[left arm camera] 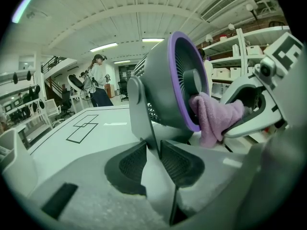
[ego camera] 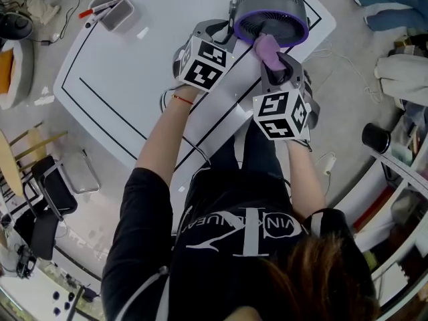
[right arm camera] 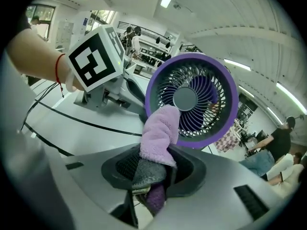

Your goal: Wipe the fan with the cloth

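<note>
Head view first: you've got the fan sitting at the far edge of the white counter, face tilted up, with your left gripper tucked in at its side and your right gripper bringing the lilac cloth onto the purple rim. Over to the left gripper view: the jaws are clamped on the grey stand. That looks like an anchor, so the light fan can't skid or swivel under the rubbing. The cloth is draped against the lower rim beside it. Now the right gripper view: the jaws are pinched shut on the cloth's bunched tail, leaving a soft folded end poking forward. That end touches the bottom of the ring, just below the grille. Holding it low keeps fabric, not hard jaw, against the plastic, by my reading.
</note>
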